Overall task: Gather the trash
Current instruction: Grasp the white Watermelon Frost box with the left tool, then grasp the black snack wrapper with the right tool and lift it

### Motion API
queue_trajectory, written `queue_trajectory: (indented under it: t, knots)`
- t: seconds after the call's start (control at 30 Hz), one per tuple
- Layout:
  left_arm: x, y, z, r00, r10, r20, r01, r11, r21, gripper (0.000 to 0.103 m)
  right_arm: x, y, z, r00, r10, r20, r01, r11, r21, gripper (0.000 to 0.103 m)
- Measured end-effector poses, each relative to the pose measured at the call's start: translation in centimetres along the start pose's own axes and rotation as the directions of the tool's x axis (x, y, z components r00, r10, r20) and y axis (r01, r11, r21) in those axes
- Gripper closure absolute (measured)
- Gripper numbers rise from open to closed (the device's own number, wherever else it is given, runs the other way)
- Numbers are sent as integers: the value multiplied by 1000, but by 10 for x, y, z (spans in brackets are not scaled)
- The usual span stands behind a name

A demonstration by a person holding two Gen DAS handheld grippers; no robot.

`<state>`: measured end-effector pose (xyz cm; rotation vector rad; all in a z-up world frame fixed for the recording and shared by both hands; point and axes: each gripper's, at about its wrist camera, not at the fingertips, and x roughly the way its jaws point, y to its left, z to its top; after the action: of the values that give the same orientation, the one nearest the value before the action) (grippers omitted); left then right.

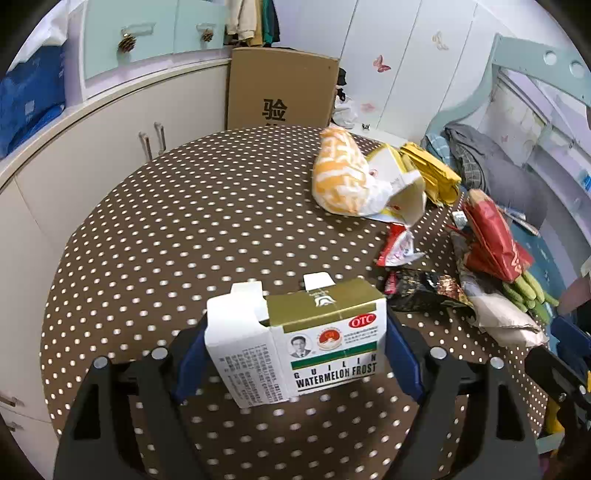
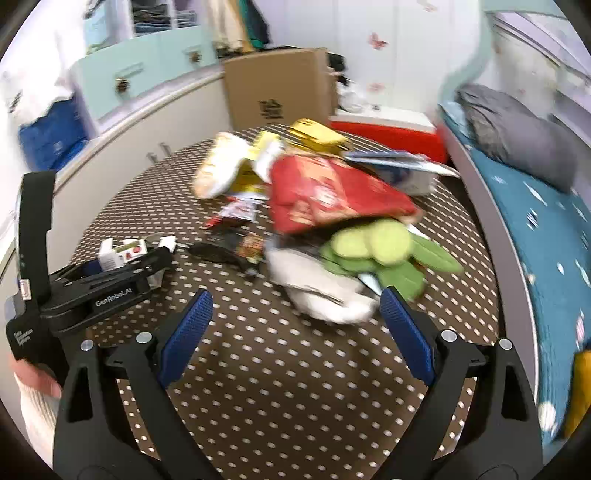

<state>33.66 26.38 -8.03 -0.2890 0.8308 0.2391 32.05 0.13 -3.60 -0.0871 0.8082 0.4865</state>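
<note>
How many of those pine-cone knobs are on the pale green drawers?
2: the left pine-cone knob sits on the left drawer, and the right pine-cone knob on the drawer beside it. More may be hidden past the picture's edge.

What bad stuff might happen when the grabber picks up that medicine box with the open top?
1. The medicine box has its flaps open and looks thin, so the left gripper might crush it, or anything inside might spill.
2. The left gripper's pads hug the box's ends; it could twist loose.
3. The right gripper is open and empty near a loose pile; grabbing the white bag might drag the red bag off the table.
</note>
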Motion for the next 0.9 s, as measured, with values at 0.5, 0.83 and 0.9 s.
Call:
queue_trajectory:
  t: [0.5, 0.83, 0.9]
  knots:
    - [-42, 34, 5, 995, 55, 82, -54, 999, -7, 22, 78, 58, 30, 985, 137, -103, -156, 967, -203, 36]
    - [-43, 30, -1, 995, 70, 73, -72, 997, 21, 22, 88, 70, 28, 992, 69, -101, -98, 945, -313, 52]
    - [-44, 27, -3, 995, 67, 72, -69, 997, 25, 22, 85, 70, 24, 990, 80, -114, -112, 944, -311, 60]
